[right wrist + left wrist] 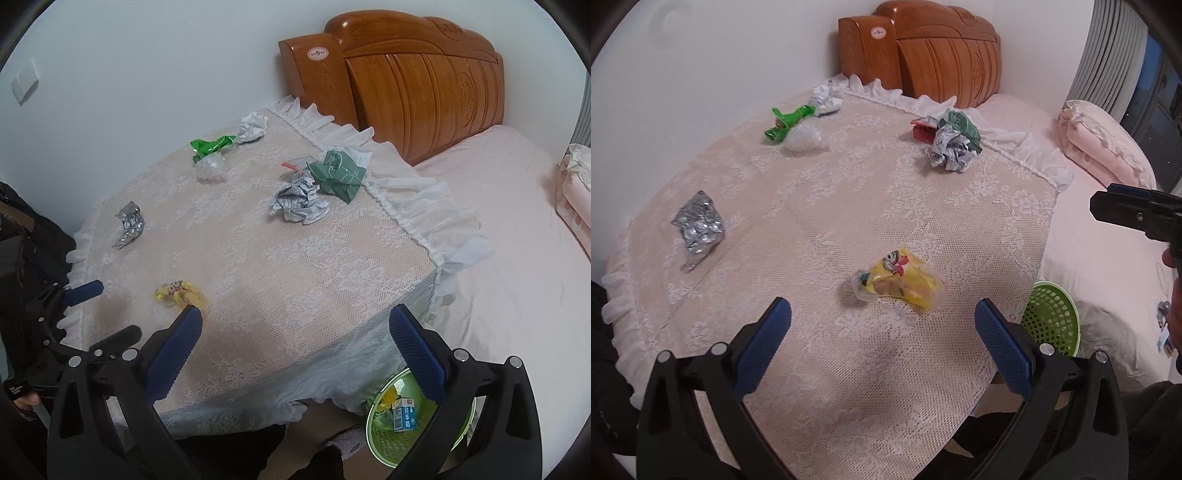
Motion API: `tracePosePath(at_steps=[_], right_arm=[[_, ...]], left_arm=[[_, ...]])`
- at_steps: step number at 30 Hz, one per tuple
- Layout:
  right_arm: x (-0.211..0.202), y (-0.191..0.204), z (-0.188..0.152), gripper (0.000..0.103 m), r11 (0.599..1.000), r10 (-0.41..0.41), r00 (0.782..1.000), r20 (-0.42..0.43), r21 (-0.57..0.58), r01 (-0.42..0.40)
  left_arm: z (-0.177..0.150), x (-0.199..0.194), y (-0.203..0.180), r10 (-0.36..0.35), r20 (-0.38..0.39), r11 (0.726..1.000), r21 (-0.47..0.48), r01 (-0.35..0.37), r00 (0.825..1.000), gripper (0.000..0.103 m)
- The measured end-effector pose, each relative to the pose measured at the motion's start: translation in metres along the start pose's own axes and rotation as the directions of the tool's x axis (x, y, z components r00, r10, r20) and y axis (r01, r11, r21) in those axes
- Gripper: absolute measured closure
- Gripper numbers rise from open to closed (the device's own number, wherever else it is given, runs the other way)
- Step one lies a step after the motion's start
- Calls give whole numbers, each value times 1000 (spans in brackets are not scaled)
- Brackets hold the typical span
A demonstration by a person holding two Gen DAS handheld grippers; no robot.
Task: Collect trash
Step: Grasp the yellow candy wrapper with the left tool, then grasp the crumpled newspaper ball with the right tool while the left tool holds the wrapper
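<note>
My left gripper (882, 314) stands open just above the lace-covered table (849, 369), its blue pads either side of a yellow snack wrapper (901, 280) lying a little ahead, not touching it. Farther off lie silver foil (698, 225), a green wrapper (786, 122), clear plastic (805, 136), white crumpled paper (825, 99), crumpled newspaper (951, 147), a dark green packet (964, 125) and a red wrapper (921, 129). My right gripper (295, 317) hangs open and empty over the table's near right corner. Below it, a green basket (373, 424) holds a small carton (404, 413).
A pink bed (517, 258) with a wooden headboard (424, 81) runs along the table's right side. A folded pink quilt (1100, 147) lies on it. The white wall (129, 92) stands behind the table. A dark object (22, 258) sits at the table's left edge.
</note>
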State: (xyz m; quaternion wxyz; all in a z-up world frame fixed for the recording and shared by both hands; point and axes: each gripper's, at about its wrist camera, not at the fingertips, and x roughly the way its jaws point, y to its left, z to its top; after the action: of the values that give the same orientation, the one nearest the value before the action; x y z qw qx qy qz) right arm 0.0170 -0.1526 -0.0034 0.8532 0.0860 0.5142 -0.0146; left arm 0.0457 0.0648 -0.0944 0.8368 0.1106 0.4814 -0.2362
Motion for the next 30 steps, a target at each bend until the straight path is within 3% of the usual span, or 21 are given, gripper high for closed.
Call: tracePosePath(at_steps=[7, 11, 16, 18, 24, 30], right_arm=[[11, -5, -6, 2, 998, -30, 999, -39, 53, 32], [19, -7, -3, 2, 996, -31, 998, -46, 88, 35], [38, -5, 16, 2, 995, -45, 999, -29, 84, 47], [52, -4, 30, 2, 996, -59, 998, -18, 65, 60], [109, 7, 77, 2, 992, -124, 992, 20, -15, 125], [167, 15, 102, 3, 985, -170, 985, -34, -38, 169]], left_arm=[[10, 57, -6, -27, -51, 997, -69, 24, 998, 9], [10, 77, -6, -19, -99, 998, -67, 12, 995, 31], [13, 75, -3, -24, -78, 998, -67, 19, 997, 44], [16, 74, 1, -25, -77, 997, -80, 19, 997, 54], [17, 65, 12, -41, -74, 993, -117, 32, 996, 61], [17, 52, 17, -23, -57, 993, -118, 16, 998, 61]])
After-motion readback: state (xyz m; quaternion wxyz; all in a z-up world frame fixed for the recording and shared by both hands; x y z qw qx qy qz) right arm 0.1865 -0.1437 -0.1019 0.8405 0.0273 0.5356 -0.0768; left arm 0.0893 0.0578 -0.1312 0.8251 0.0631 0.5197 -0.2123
